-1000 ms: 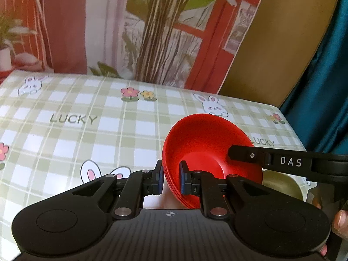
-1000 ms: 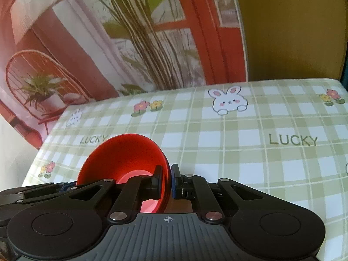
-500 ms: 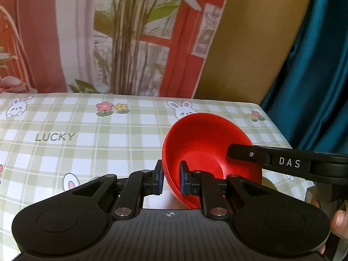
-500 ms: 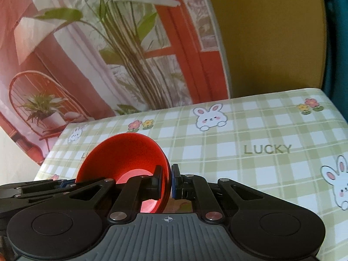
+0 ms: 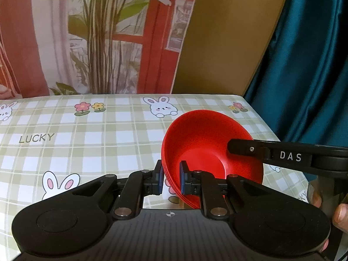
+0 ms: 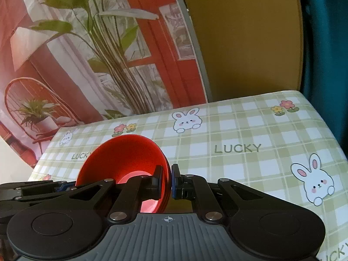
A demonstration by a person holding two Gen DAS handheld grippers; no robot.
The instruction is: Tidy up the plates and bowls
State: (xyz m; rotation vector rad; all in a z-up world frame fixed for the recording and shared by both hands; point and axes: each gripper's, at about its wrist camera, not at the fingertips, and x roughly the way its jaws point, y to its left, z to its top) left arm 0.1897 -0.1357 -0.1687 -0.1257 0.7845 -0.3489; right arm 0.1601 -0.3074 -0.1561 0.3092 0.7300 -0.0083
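Observation:
A stack of red bowls (image 5: 204, 148) hangs above the checked tablecloth (image 5: 87, 143), held from both sides. My left gripper (image 5: 171, 179) is shut on the stack's left rim, one pad inside and one outside. The same red bowls (image 6: 121, 158) show in the right wrist view, where my right gripper (image 6: 167, 181) is shut on the right rim. The right gripper's black finger (image 5: 282, 154), marked DAS, reaches in across the bowls from the right. Several nested rims show at the stack's lower edge.
The table (image 6: 250, 130) carries a green plaid cloth with bunnies, flowers and LUCKY prints. Behind it hangs a printed backdrop (image 5: 108, 32) with plants and red frames, beside a mustard panel (image 5: 228, 32) and a teal curtain (image 5: 311, 54). A person's fingers (image 5: 339, 215) show at the right edge.
Both grippers have carried the red bowls together up and toward the table's right side; the far right corner and the teal curtain have come into view. The grips are unchanged.

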